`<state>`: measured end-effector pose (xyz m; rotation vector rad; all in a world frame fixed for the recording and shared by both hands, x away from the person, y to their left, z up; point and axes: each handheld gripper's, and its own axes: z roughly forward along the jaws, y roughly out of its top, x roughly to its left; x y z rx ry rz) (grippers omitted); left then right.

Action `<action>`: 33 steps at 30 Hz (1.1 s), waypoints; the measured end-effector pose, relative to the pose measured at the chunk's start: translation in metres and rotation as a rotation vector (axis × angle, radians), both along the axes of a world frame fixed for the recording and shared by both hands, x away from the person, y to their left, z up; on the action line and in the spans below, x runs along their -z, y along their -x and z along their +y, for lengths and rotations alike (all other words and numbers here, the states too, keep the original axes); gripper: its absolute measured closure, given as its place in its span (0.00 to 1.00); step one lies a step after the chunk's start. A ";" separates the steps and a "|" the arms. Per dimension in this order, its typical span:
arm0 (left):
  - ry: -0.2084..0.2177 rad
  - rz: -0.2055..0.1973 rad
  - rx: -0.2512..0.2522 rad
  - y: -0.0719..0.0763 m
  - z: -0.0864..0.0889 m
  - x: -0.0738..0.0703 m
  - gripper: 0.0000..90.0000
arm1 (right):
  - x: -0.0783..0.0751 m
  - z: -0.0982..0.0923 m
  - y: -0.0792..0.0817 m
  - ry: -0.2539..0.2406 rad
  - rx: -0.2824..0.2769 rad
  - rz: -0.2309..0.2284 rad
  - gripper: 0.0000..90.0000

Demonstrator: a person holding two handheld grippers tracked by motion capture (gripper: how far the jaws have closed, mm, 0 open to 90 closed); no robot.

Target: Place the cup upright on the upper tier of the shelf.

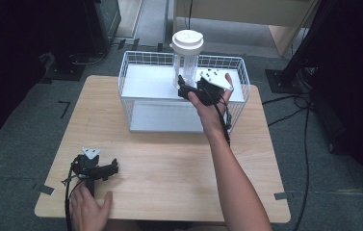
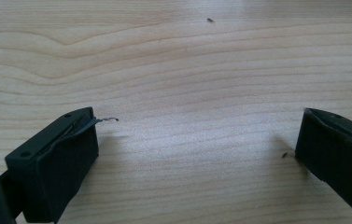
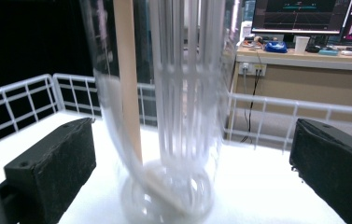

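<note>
Clear plastic tumbler with a white lid, standing upright on the white upper shelf of a white wire basket at the far side of the wooden counter, seen from the high view. Right tool reaching in from the near side, just beside the tumbler's lower part, carried by a hand and forearm stretched across the counter. Left tool resting on the counter near the front left corner, well apart from the basket, a hand lying behind it and a cable trailing off the edge. From the left gripper view: left tool with both black jaws spread wide over bare wood grain, nothing between them, a thin curl of wire sticking out from the edge of one pad. From the right gripper view: tumbler blurred, upright on the white shelf, standing between the parted jaws of the right tool, clear gaps on both sides, pads touching nothing. Inside the clear wall, a bundle of pale straight straws and one tan stick leaning at a slant. Behind, the basket's white wire wall, and farther off a desk with monitors.
</note>
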<state>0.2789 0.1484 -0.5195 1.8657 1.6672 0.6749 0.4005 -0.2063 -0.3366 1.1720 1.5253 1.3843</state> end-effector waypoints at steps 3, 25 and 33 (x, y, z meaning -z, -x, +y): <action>0.000 0.001 0.000 0.000 0.000 0.000 0.00 | 0.010 -0.003 0.010 0.018 -0.012 0.003 0.00; 0.000 0.001 0.000 0.000 0.000 0.000 0.00 | 0.058 -0.040 0.088 0.096 -0.045 0.017 0.01; 0.000 0.003 0.001 0.000 0.000 0.000 0.00 | 0.078 -0.069 0.108 0.093 -0.016 0.044 0.00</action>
